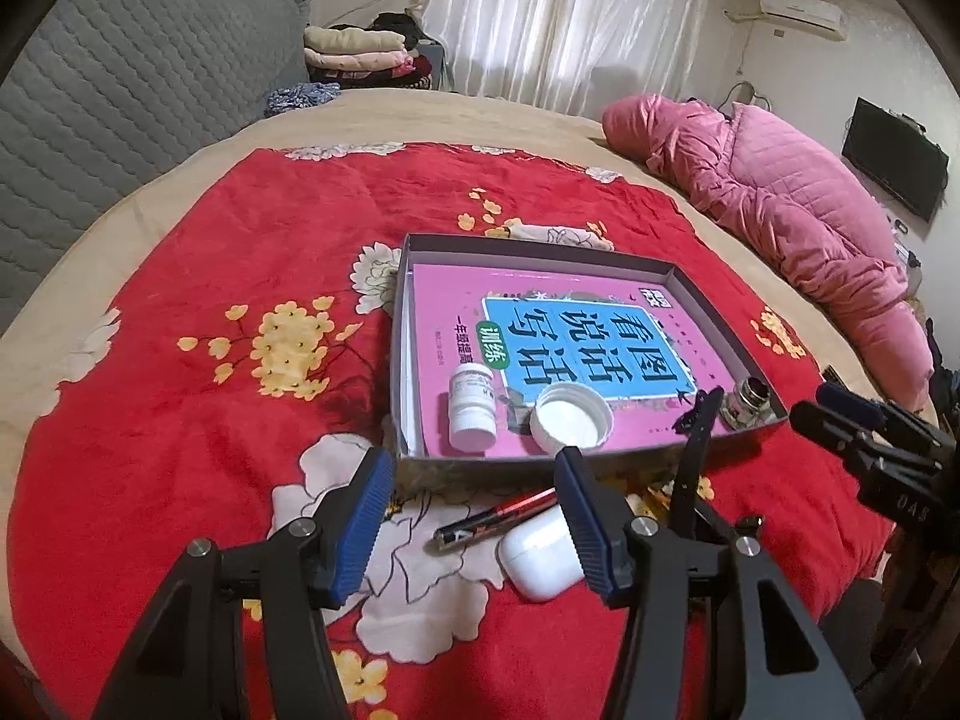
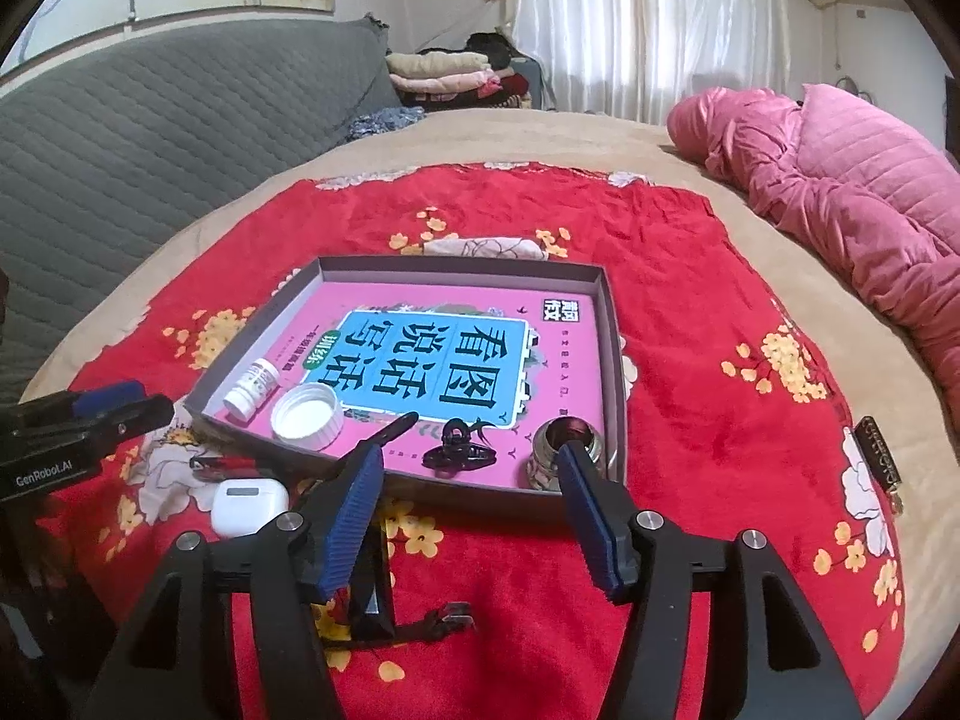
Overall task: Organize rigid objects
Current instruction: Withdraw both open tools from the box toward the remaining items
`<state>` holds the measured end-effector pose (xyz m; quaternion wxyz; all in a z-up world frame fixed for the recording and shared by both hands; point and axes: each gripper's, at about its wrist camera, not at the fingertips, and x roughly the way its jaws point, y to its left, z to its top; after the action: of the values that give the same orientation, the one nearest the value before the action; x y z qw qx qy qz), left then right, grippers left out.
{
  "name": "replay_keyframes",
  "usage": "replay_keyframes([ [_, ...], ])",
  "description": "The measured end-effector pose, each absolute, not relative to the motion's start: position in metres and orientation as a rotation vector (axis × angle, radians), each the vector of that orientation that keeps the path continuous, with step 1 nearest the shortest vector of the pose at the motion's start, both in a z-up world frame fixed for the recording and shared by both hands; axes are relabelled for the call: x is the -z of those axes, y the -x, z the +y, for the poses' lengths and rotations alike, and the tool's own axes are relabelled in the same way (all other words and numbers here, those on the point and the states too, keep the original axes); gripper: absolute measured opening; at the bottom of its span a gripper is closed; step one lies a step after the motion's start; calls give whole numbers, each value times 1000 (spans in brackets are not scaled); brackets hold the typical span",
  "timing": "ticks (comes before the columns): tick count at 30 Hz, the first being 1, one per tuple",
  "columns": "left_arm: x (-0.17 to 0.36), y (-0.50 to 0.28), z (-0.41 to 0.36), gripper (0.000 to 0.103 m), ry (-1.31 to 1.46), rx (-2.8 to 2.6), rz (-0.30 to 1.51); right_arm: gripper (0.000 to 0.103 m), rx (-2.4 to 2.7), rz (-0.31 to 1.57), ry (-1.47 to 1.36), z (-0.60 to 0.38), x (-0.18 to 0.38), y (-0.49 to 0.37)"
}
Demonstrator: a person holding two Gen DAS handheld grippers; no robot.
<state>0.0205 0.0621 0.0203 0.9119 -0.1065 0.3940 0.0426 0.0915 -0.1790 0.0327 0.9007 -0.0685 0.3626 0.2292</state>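
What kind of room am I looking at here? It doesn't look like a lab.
Most likely a home bedroom. The work is done on a wide bed spread with a red flowered blanket, a pink quilted coat lies on it, and folded clothes are stacked beside white curtains.

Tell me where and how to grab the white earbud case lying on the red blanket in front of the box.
Probably grip the white earbud case across its narrow rounded sides, coming down from above with the left gripper, whose open jaws already straddle that spot. It lies flat on the red blanket, so only the sides offer purchase. Mind the pen just beyond it, between it and the box.
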Motion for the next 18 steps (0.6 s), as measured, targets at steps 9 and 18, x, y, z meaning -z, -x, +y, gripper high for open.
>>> replay_keyframes([
  [9,-23,-10,55,56,207,-69,830,63,-485,729,133,-184,-44,-81],
  [18,-23,-1,44,56,198,-38,847,64,-506,722,132,-187,-50,-66],
])
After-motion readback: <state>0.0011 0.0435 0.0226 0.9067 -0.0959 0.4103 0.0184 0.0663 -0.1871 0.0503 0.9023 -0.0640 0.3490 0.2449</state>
